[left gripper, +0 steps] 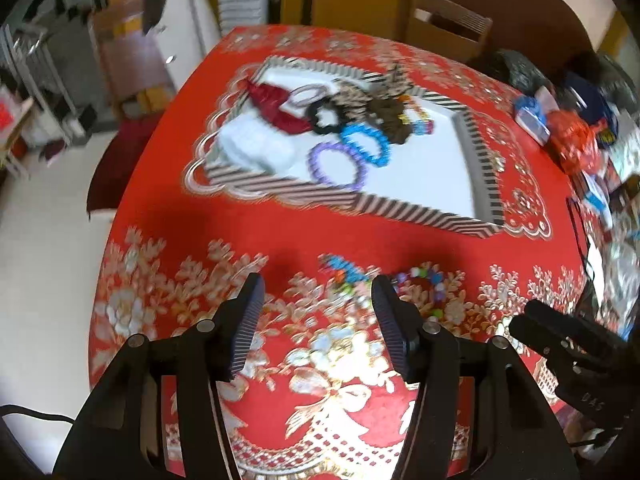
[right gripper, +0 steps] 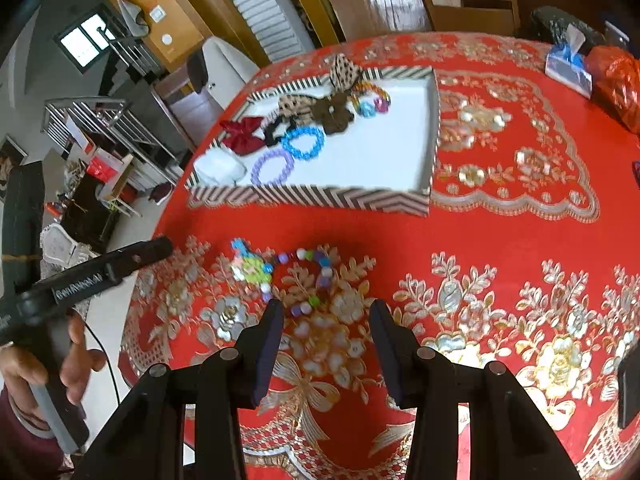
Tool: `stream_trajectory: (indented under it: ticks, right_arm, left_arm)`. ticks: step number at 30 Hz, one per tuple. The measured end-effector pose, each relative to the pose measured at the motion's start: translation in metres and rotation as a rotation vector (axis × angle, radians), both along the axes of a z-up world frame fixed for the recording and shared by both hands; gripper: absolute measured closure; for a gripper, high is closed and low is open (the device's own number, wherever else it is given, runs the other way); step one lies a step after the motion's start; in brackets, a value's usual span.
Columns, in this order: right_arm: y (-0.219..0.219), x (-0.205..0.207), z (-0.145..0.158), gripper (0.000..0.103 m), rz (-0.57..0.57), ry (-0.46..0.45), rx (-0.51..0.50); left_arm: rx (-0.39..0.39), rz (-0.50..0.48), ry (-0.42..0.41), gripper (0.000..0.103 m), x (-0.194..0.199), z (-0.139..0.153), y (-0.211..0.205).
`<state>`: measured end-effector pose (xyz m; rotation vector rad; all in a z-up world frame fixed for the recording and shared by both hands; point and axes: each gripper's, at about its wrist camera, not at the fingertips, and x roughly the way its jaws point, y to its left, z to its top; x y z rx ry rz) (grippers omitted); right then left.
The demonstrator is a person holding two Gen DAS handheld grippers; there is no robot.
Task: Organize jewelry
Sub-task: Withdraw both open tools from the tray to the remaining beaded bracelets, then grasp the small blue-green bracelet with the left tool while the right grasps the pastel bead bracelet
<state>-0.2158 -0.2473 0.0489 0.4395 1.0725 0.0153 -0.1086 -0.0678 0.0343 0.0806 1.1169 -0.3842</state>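
A striped tray with a white floor sits on the red patterned tablecloth. It holds a purple bracelet, a blue bracelet, a red bow, scrunchies and a white cloth. In front of the tray lie a multicoloured bead bracelet and a small blue-green bead piece. My left gripper hovers open just before them, nothing between its fingers. My right gripper is open above the bead bracelet's near side.
Bags and packets clutter the table's far right. Wooden chairs stand behind the table. The table edge drops off at left to a white floor. A hand holds the left gripper's handle.
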Motion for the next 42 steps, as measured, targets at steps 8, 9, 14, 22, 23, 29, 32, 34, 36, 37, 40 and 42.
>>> stream_trajectory:
  ticks: [8, 9, 14, 22, 23, 29, 32, 34, 36, 37, 40, 42]
  right_arm:
    - [0.014, 0.024, -0.022, 0.06, 0.059, 0.027, -0.058]
    - [0.017, 0.03, -0.025, 0.06, 0.07, 0.034, -0.08]
    - [0.032, 0.056, -0.039, 0.06, 0.119, 0.046, -0.187]
    - [0.03, 0.066, -0.055, 0.071, 0.153, 0.067, -0.298]
    - [0.026, 0.064, -0.055, 0.072, 0.149, 0.076, -0.31]
    - [-0.012, 0.045, -0.056, 0.072, 0.043, 0.078, -0.224]
    - [-0.019, 0.042, -0.054, 0.071, 0.029, 0.065, -0.179]
    - [-0.015, 0.043, -0.054, 0.071, 0.04, 0.054, -0.181]
    - [-0.012, 0.043, -0.055, 0.071, 0.043, 0.046, -0.183]
    - [-0.01, 0.044, -0.055, 0.071, 0.048, 0.038, -0.188]
    - [-0.008, 0.048, -0.056, 0.088, 0.063, 0.027, -0.193]
    - [-0.013, 0.049, -0.056, 0.093, 0.057, 0.031, -0.173]
  left_arm:
    - [0.004, 0.067, 0.079, 0.047, 0.006, -0.024, 0.025]
    - [0.006, 0.069, 0.084, 0.047, 0.007, -0.027, 0.026]
    - [0.015, 0.072, 0.1, 0.047, 0.013, -0.035, 0.028]
    - [0.017, 0.044, 0.139, 0.047, 0.023, -0.046, 0.015]
    - [0.015, 0.042, 0.144, 0.047, 0.025, -0.047, 0.013]
    - [-0.021, 0.057, 0.206, 0.046, 0.038, -0.053, -0.002]
    - [-0.027, 0.088, 0.24, 0.042, 0.043, -0.06, -0.011]
    - [-0.033, 0.088, 0.266, 0.041, 0.045, -0.065, -0.02]
    - [-0.017, 0.082, 0.275, 0.041, 0.045, -0.07, -0.028]
    - [-0.006, 0.081, 0.276, 0.041, 0.044, -0.072, -0.031]
    - [0.017, 0.071, 0.252, 0.04, 0.042, -0.075, -0.04]
    - [0.021, 0.049, 0.231, 0.052, 0.039, -0.074, -0.044]
